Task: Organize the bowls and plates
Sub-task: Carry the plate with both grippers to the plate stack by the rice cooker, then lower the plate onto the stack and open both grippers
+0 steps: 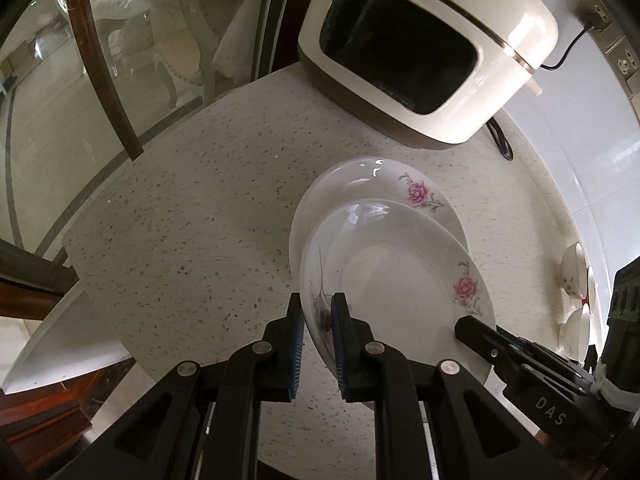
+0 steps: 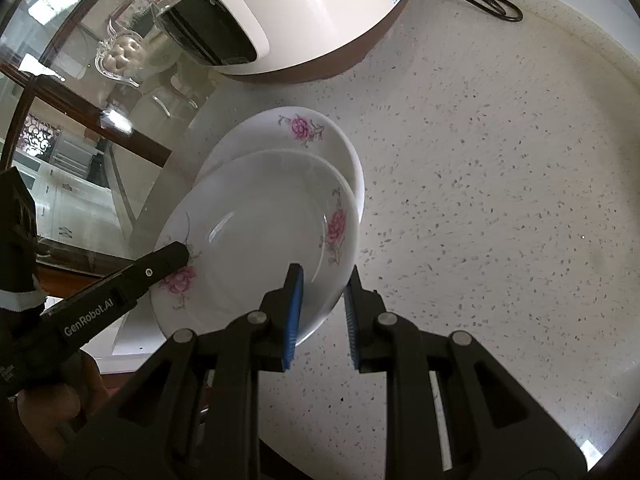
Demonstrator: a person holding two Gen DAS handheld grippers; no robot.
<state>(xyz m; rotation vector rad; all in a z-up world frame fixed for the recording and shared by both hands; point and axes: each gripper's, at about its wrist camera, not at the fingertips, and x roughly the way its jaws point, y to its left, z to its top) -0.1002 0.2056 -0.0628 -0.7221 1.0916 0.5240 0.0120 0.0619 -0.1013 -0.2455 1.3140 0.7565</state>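
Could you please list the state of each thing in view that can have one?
Upper plate: gripped at opposite rims by both tools, overlapping the lower plate.
Lower plate: flat on the countertop.
Left tool: shut on the upper plate's rim.
Right tool: shut on the upper plate's rim.
Appliance: plugged in.

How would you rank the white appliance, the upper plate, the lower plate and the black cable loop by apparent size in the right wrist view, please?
1. White appliance, though cut off by the frame.
2. Upper plate and lower plate: probably alike; the upper one covers most of the lower and sits nearer the camera, so no ranking.
3. Black cable loop, smallest.
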